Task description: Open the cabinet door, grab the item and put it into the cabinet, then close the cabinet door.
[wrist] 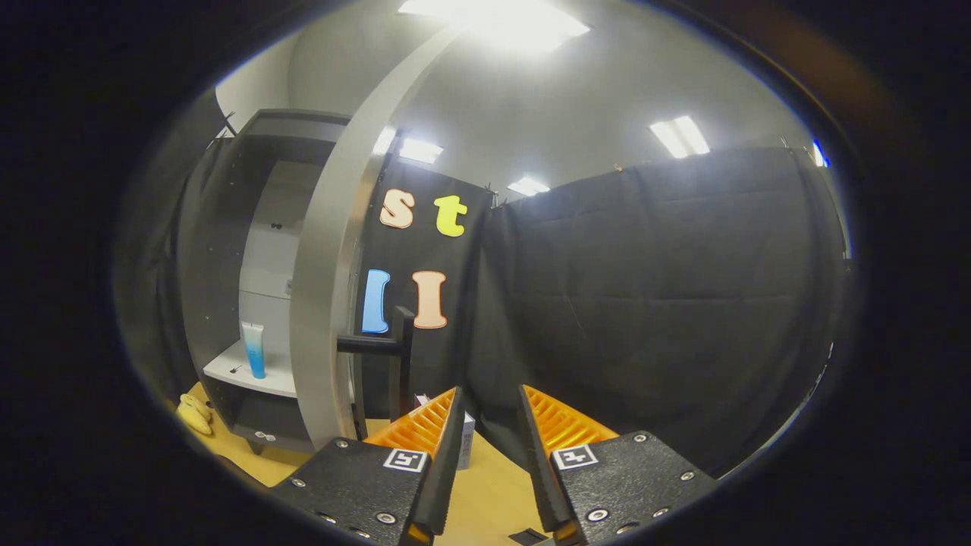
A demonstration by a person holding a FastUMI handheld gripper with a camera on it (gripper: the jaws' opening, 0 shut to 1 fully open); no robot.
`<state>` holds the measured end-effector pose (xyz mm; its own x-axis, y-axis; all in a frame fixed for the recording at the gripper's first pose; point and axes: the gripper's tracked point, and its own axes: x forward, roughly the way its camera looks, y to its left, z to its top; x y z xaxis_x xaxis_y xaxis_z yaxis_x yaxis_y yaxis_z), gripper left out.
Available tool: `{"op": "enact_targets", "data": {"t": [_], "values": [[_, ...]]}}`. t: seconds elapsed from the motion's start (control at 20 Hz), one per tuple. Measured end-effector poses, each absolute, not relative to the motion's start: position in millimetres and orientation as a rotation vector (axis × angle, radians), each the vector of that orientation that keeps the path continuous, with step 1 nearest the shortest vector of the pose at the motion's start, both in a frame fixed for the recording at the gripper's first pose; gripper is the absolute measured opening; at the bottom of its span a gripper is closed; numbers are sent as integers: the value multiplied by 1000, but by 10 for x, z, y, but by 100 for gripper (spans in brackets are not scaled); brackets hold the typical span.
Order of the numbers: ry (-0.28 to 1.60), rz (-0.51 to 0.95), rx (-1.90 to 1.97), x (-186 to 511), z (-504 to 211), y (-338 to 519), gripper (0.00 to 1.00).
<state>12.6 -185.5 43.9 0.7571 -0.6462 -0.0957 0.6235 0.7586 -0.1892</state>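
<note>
Ribbed gripper (489,402) fingers parted, empty, near matte cabinet door (330,303); slim tube (253,349) upright on shelf (254,373).

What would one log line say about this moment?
cabinet door: open | tube: upright on cabinet shelf | tool: open, holding nothing, right of door handle | left to do: close door
</note>
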Motion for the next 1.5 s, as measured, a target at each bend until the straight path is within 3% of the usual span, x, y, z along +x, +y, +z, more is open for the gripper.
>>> {"op": "enact_targets", "data": {"t": [0.95, 1.5], "values": [[135, -536, -130, 444, 465, -804, 50], [117, -449, -93, 958, 418, -88, 78]]}}
